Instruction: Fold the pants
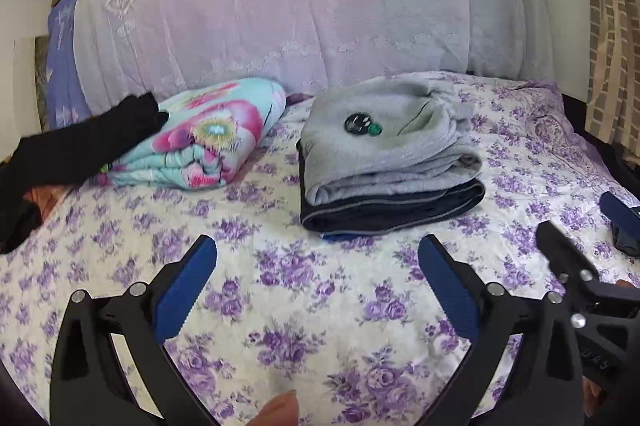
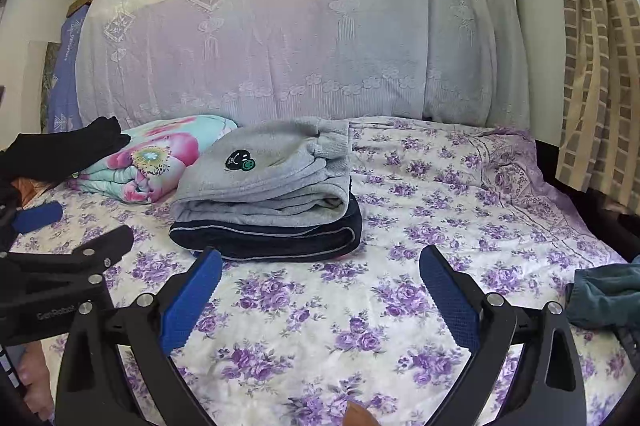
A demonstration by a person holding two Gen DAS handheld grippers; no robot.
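Note:
Folded grey pants (image 1: 384, 146) (image 2: 264, 178) with a small round black patch lie on top of folded dark navy pants (image 1: 392, 210) (image 2: 272, 238), stacked on the floral bed sheet (image 1: 300, 306) (image 2: 320, 326). My left gripper (image 1: 318, 254) is open over bare sheet, just short of the stack and apart from it. My right gripper (image 2: 320, 262) is open too, with nothing between its blue pads; the stack's near edge sits just beyond its left fingertip. Each gripper shows in the other's view: the right gripper (image 1: 588, 226) at the right edge, the left gripper (image 2: 72, 228) at the left edge.
A folded flowered blanket (image 1: 200, 138) (image 2: 152, 154) lies left of the stack, with a black garment (image 1: 80, 142) (image 2: 60, 150) draped on it. A teal garment (image 2: 604, 298) lies at the right edge. A lace-covered pile (image 1: 280, 6) fills the back; a curtain (image 2: 592, 66) hangs right.

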